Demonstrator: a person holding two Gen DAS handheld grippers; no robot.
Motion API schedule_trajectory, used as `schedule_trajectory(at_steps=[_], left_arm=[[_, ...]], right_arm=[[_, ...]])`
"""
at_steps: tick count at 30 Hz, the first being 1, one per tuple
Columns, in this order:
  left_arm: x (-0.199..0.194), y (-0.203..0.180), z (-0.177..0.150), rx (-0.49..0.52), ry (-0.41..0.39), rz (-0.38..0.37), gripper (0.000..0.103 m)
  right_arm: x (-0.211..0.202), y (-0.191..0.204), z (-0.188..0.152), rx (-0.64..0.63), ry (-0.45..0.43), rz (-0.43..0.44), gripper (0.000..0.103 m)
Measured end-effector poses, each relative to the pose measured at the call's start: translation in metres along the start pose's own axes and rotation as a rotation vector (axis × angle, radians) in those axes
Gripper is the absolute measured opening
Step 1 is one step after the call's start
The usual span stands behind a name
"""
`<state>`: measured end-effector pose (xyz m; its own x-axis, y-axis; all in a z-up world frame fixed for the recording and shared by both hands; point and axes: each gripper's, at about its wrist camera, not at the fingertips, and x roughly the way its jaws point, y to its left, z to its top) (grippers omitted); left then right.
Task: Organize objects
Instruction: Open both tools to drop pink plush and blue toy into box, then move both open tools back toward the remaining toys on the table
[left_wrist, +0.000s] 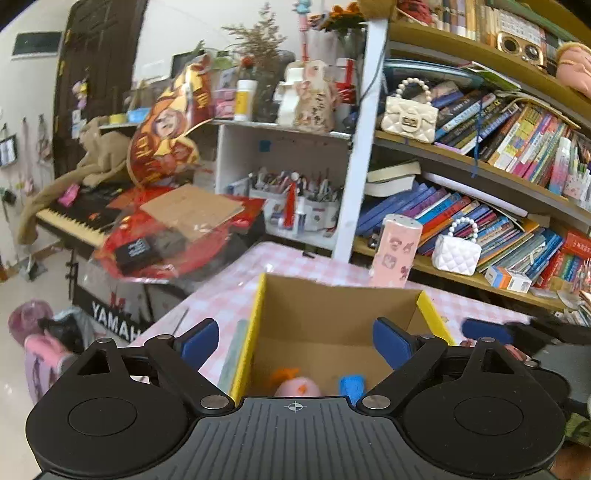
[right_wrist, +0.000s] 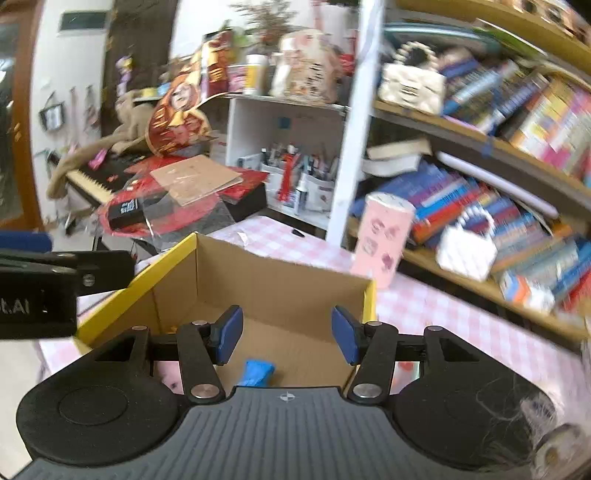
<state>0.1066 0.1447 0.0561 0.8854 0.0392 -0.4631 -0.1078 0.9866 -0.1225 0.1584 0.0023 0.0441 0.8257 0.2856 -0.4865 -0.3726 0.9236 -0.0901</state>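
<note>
Hovering over the cardboard box (left_wrist: 332, 317), my left gripper (left_wrist: 295, 341) and right gripper (right_wrist: 287, 334) both spread, empty; blue toy (right_wrist: 256, 371) at six o'clock.

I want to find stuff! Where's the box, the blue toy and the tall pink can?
box (left_wrist: 325, 314), left wrist view, bare inner back wall.
blue toy (right_wrist: 258, 371), right wrist view, its middle, on the box floor.
tall pink can (left_wrist: 397, 251), left wrist view, its side.
</note>
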Motion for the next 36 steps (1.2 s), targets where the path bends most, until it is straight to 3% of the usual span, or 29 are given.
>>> schedule_trajectory(at_steps=[9, 21, 36], left_arm=[[-0.03, 0.016, -0.039, 0.001, 0.065, 0.008, 0.093], [-0.049, 0.001, -0.081, 0.079, 0.146, -0.037, 0.094], [-0.054, -0.052, -0.106, 0.21, 0.212, -0.195, 0.094]], right_arm=[[-0.046, 0.019, -0.051, 0.076, 0.055, -0.088, 0.052], [-0.085, 0.025, -0.099, 0.12, 0.112, -0.192, 0.062], [-0.13, -0.018, -0.145, 0.322, 0.201, -0.369, 0.064]])
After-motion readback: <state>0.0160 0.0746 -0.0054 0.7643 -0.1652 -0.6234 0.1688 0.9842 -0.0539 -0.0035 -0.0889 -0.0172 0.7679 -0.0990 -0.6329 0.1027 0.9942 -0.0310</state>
